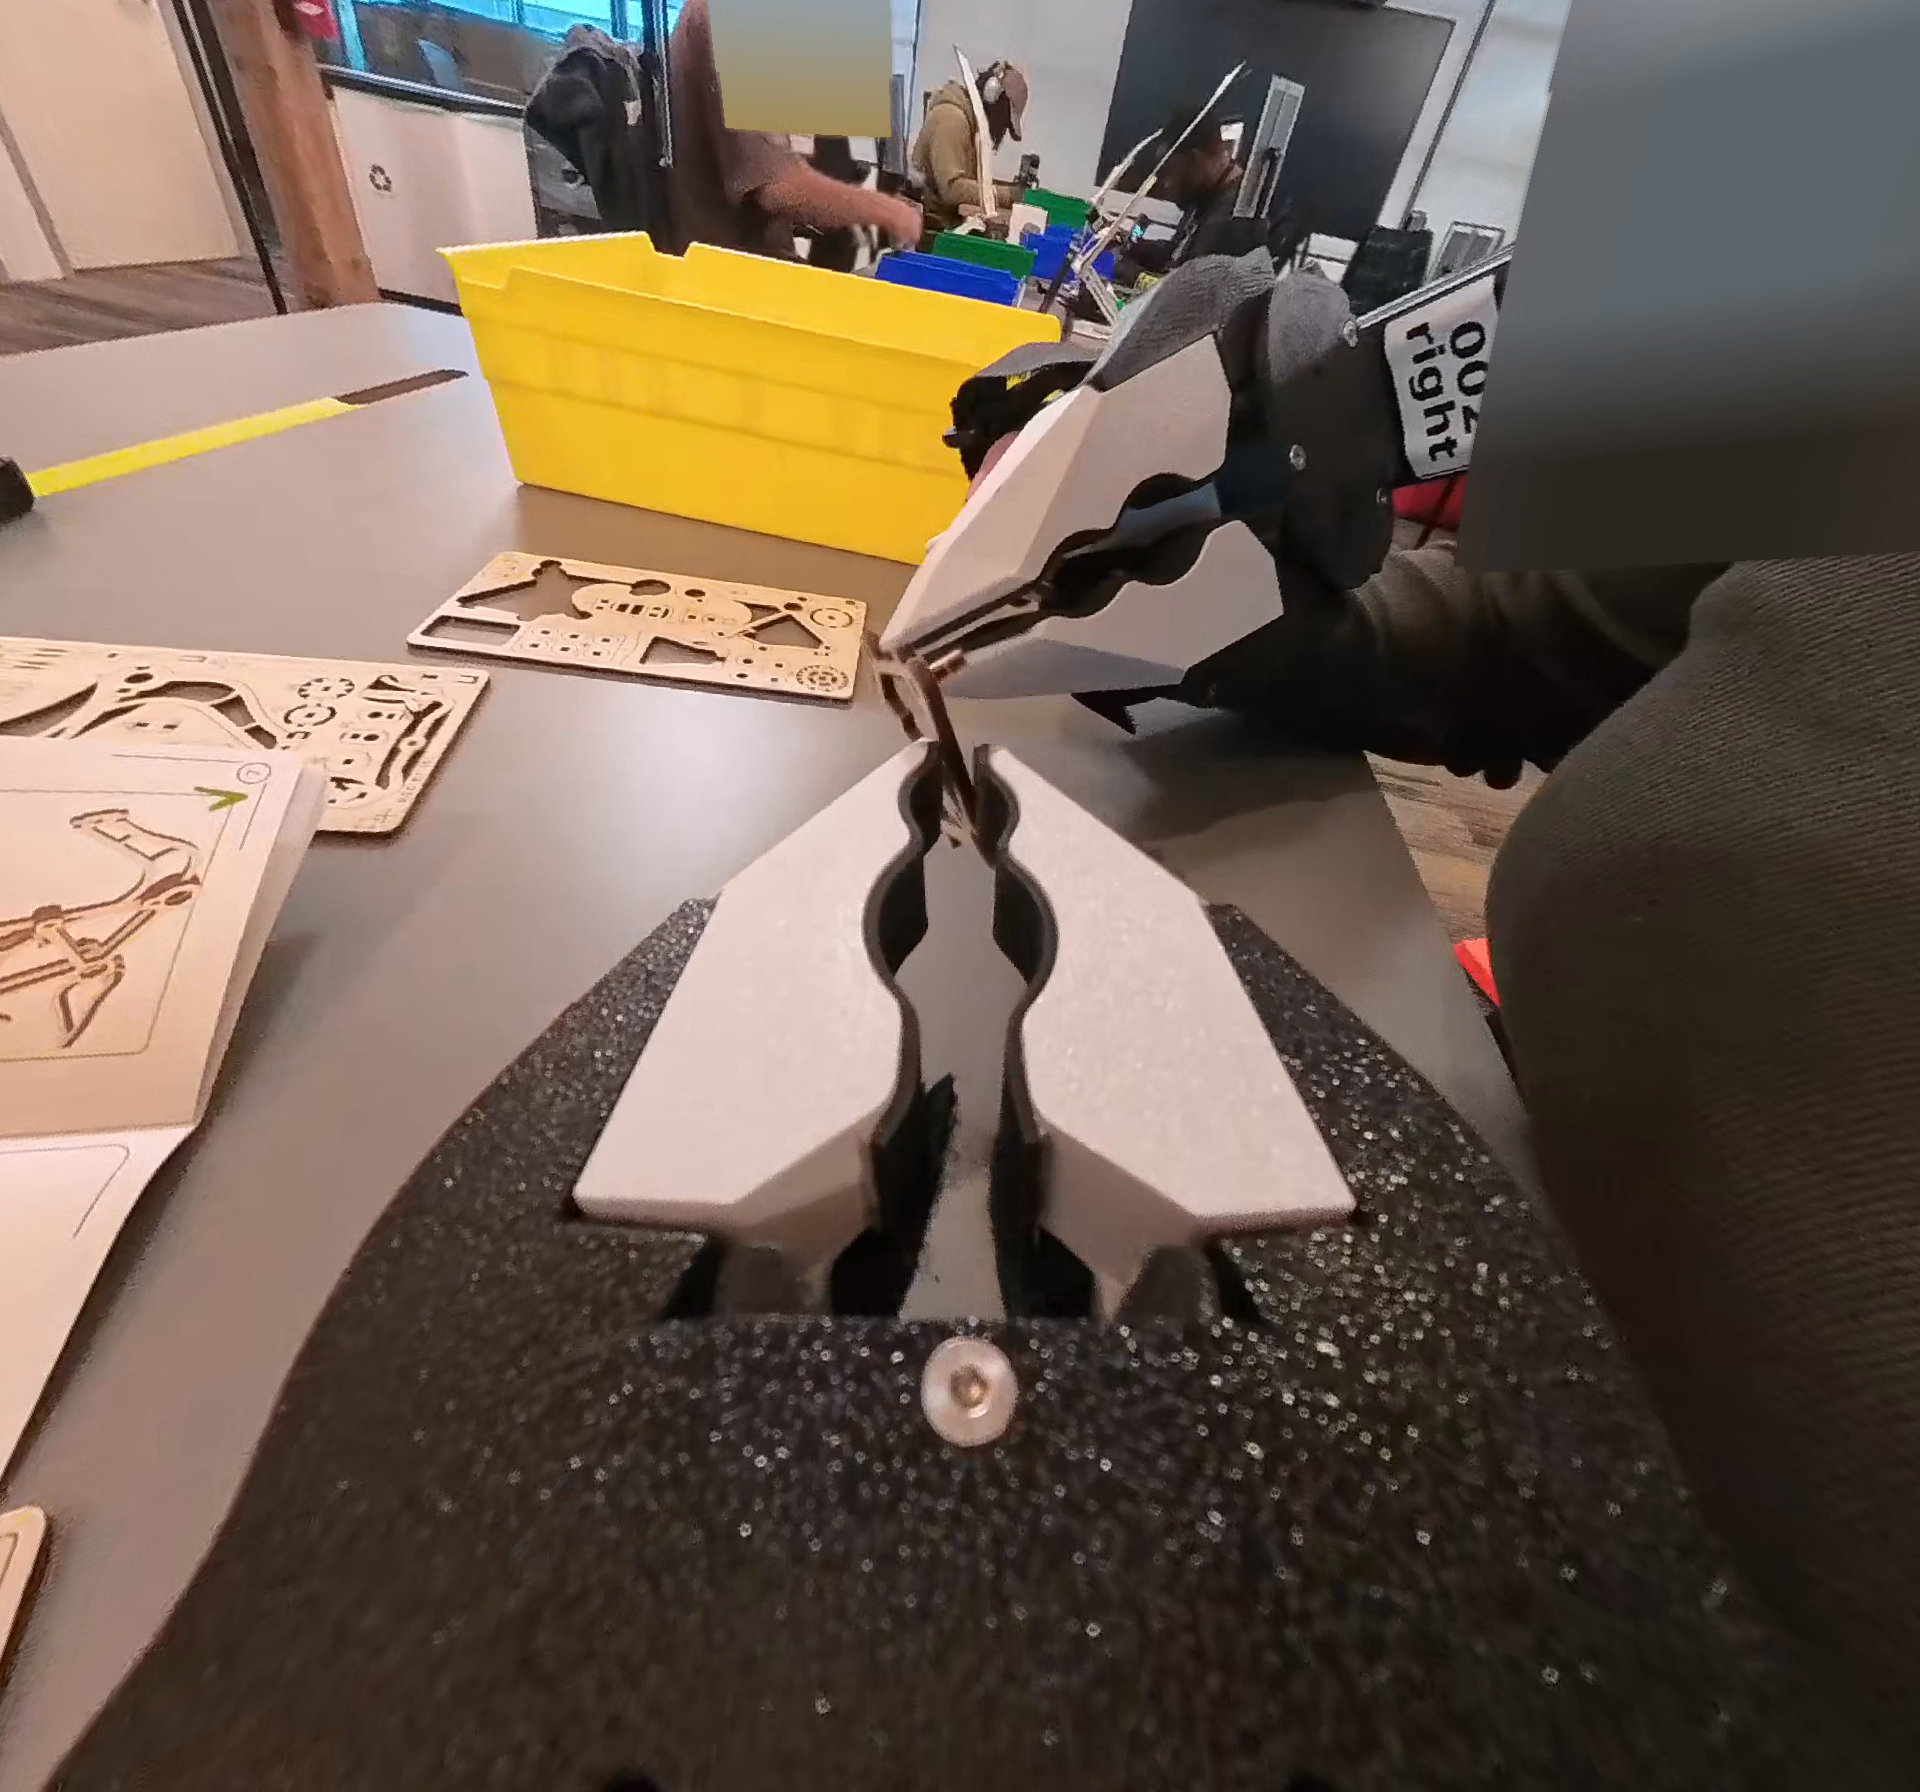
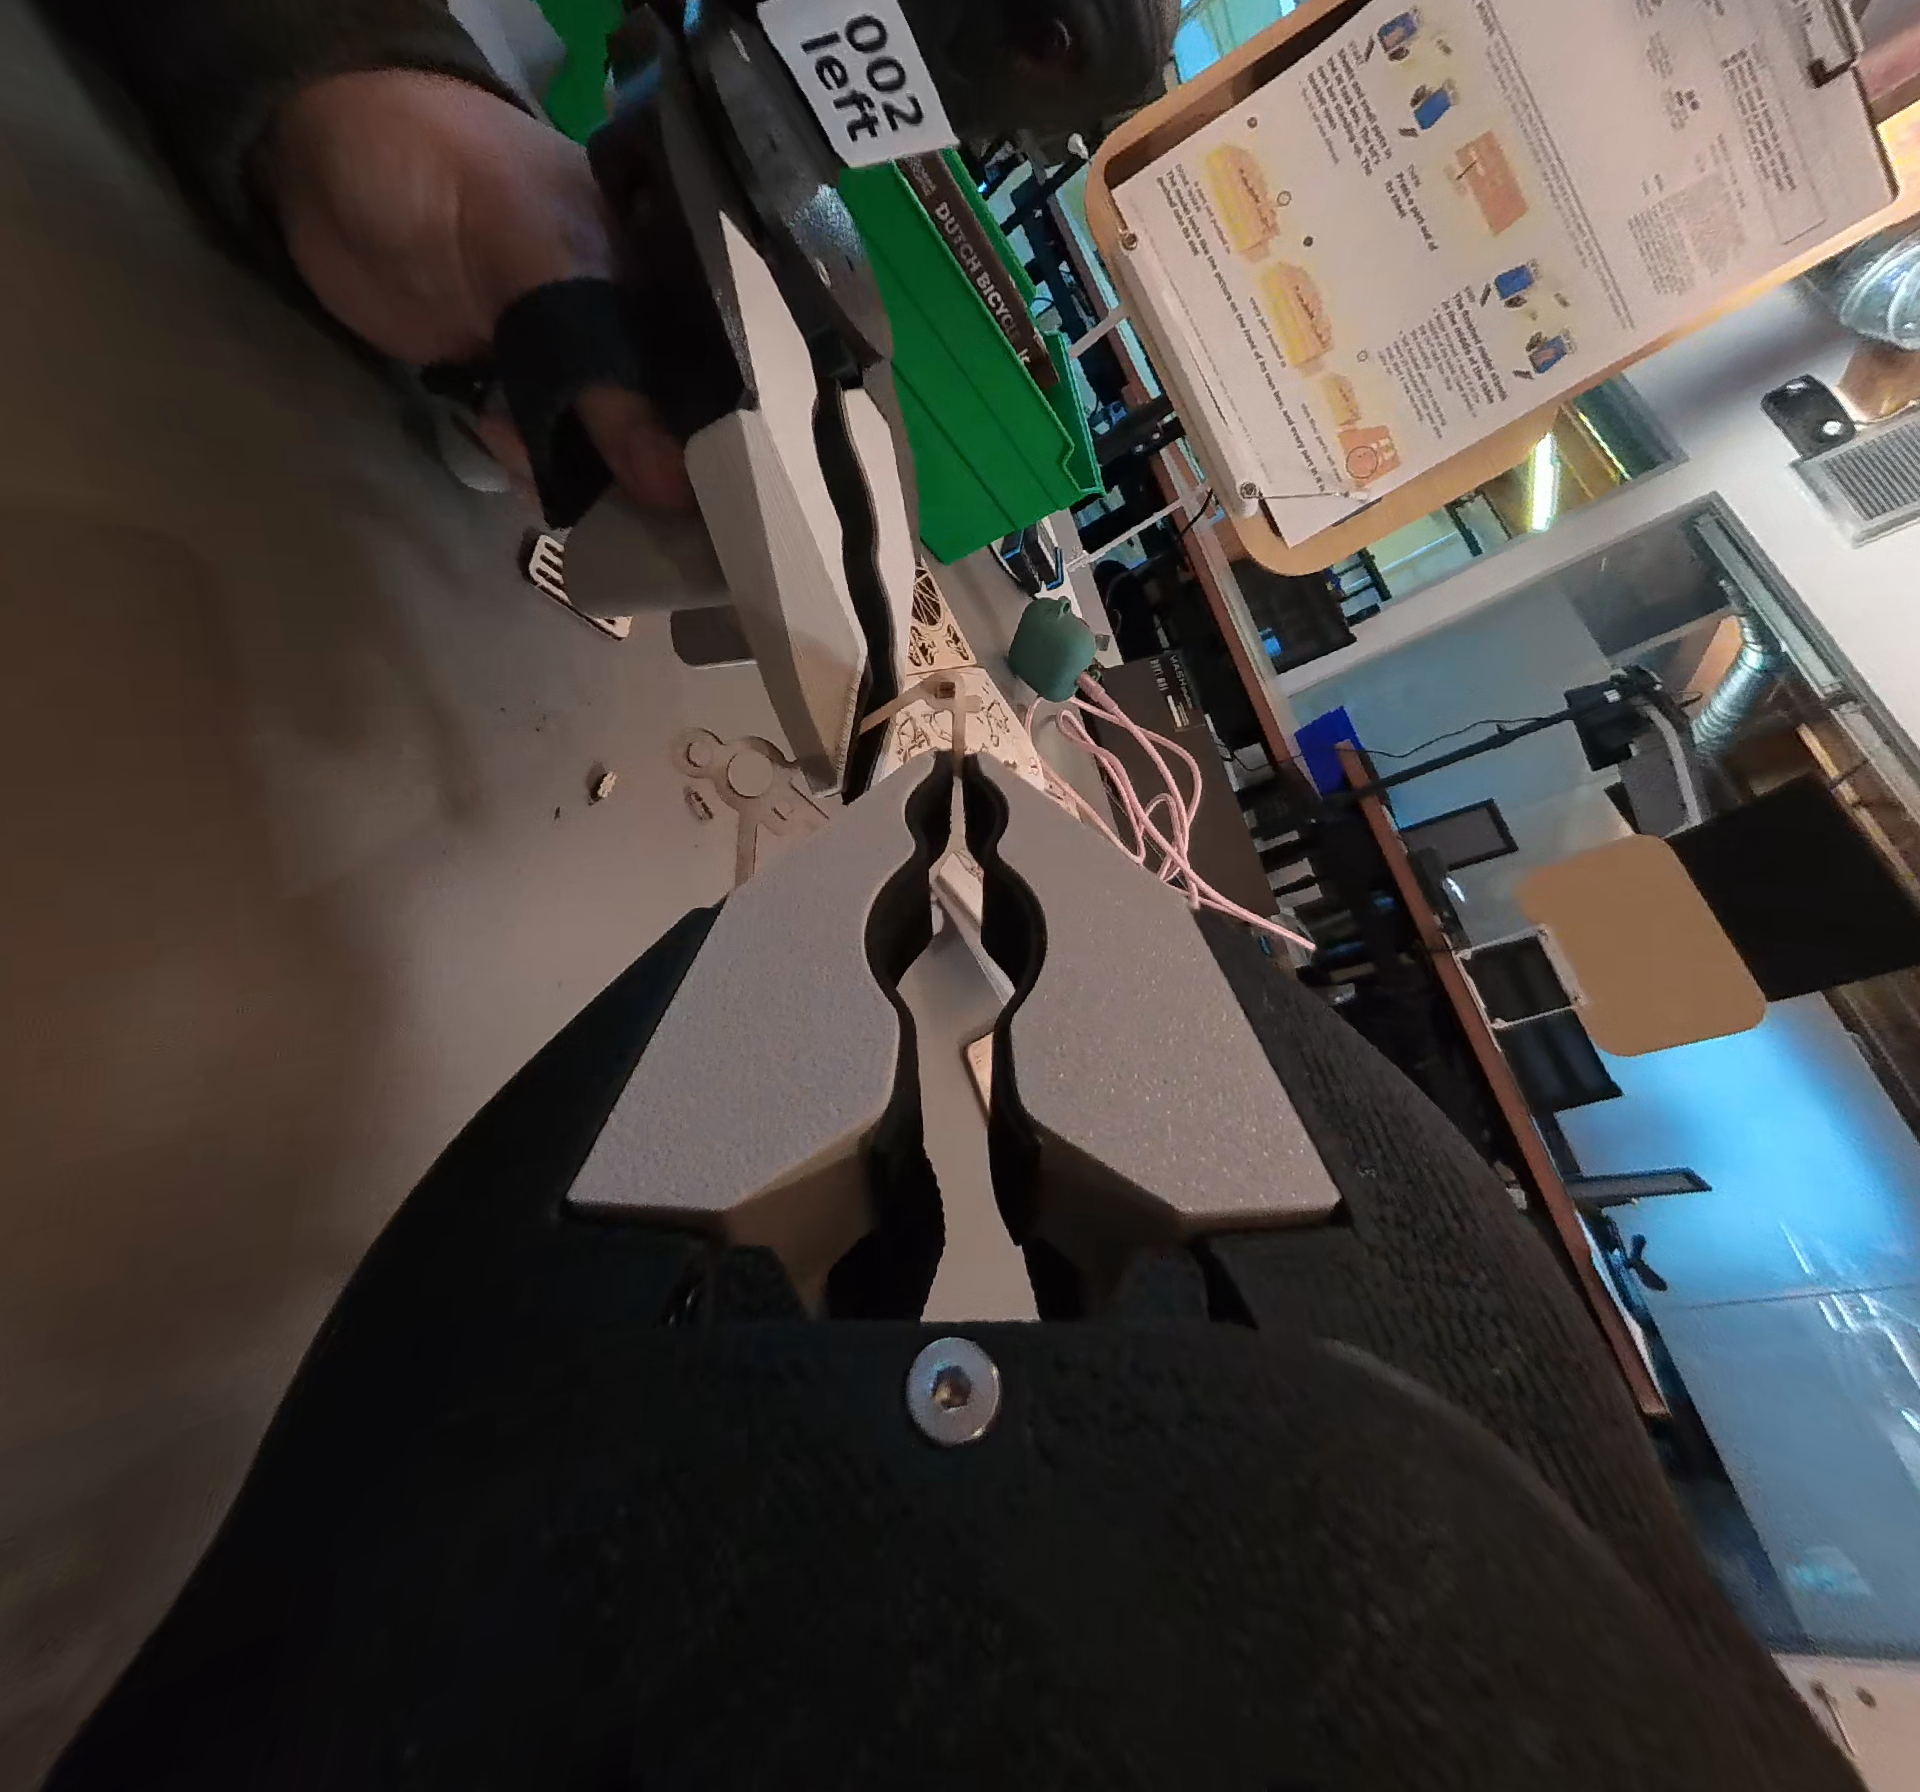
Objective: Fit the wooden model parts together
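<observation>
Two thin wooden model parts point(image 1: 925, 703) meet at a small joint point(image 2: 943, 690) in the air above the dark table point(image 1: 623, 859). My left gripper point(image 1: 958, 766) is shut on the lower part, which stands on edge between its grey fingers point(image 1: 831, 963). My right gripper point(image 1: 902, 646) comes in from the right and is shut on the upper part at its fingertips. In the right wrist view my right gripper point(image 2: 956, 774) pinches a thin wooden strip point(image 2: 956, 740). There the left gripper point(image 2: 847, 755) grips the other strip point(image 2: 883, 712) from the upper left.
A yellow bin point(image 1: 727, 412) stands behind. Two punched wooden sheets point(image 1: 644, 625) point(image 1: 260, 724) and an instruction booklet point(image 1: 104, 911) lie to the left. A loose wooden piece point(image 2: 748, 776), a green bin point(image 2: 966, 340), a pink cable point(image 2: 1153, 807) and a clipboard point(image 2: 1455, 184) show in the right wrist view.
</observation>
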Tool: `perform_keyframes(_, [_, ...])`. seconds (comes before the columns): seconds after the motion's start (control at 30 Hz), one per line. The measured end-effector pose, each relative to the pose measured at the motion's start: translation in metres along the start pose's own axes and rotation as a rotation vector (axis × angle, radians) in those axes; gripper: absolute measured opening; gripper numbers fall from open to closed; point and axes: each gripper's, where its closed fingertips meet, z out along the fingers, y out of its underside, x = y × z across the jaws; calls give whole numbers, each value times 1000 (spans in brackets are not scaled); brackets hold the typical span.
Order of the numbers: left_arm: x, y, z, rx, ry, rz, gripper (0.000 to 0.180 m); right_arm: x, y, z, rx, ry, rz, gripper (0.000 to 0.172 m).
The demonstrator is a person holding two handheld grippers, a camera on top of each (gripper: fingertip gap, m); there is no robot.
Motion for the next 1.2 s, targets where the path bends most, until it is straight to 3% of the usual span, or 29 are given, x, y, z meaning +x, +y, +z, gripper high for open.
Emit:
perform_keyframes(0.27, [-10,-4,-5,26,-63,13,6,1,-1,-2,-6,29,-40,0])
perform_keyframes(0.57, [1,3,1,-10,3,62,0,-6,-8,-1,28,-8,-17,0])
perform_keyframes(0.7, [-1,6,1,-31,-19,171,0,-9,-8,-2,75,-119,175,3])
perform_keyframes(0.8, [6,8,1,-51,21,215,0,-15,-13,-5,141,-266,377,30])
perform_keyframes(0.87, [13,10,2,-65,64,230,0,-23,-20,-8,197,-388,490,37])
perform_keyframes(1.03, [33,17,3,-86,193,289,0,-36,-33,-16,289,-582,649,26])
perform_keyframes(1.2, [40,18,2,-73,232,319,0,-40,-40,-21,330,-656,699,14])
